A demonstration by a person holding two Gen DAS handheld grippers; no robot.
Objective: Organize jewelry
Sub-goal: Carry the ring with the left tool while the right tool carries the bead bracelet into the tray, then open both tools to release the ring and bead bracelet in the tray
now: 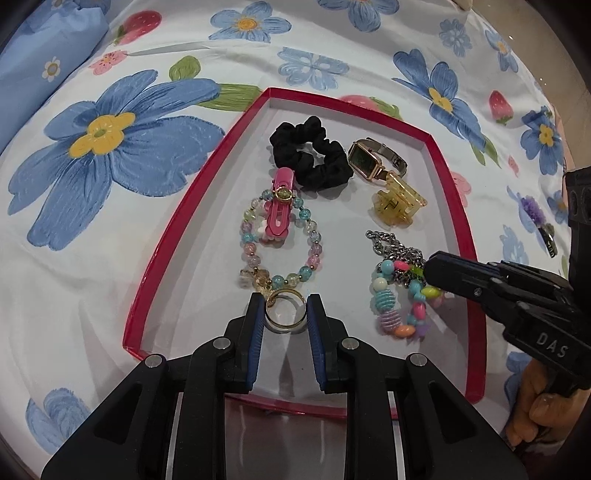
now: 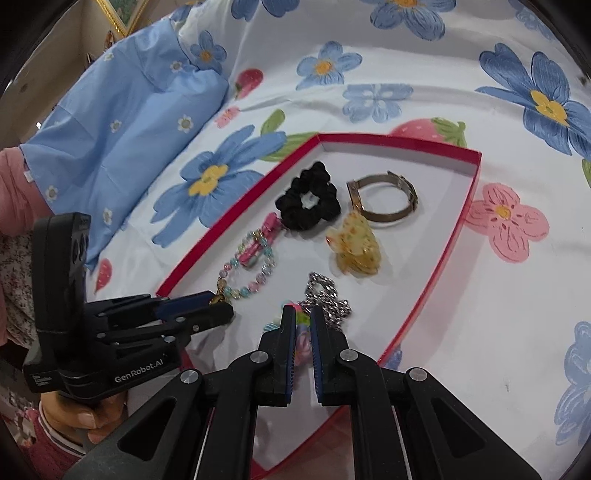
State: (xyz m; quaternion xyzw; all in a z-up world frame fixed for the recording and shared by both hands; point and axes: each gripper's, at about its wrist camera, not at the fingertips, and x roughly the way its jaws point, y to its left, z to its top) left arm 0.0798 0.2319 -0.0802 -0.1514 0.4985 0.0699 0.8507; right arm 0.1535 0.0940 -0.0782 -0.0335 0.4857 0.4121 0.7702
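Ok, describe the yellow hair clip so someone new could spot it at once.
Find the red-rimmed tray on the flowered bedsheet. Toward its right side, just in front of the gold watch and behind the silver chain, lies the yellow claw clip. It is the only translucent amber piece there, with toothed jaws, unlike the flat pink clip to its left.

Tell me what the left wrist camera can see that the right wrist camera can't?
Only the left wrist view shows the gold ring between the left gripper's pads, and the watch's dark face.

Only the right wrist view shows a gold picture frame in the far corner and a pink sleeve.

Both show the red box, black scrunchie, yellow claw clip, pink clip, pastel bead bracelet, silver chain, and the right gripper at the colourful bracelet.
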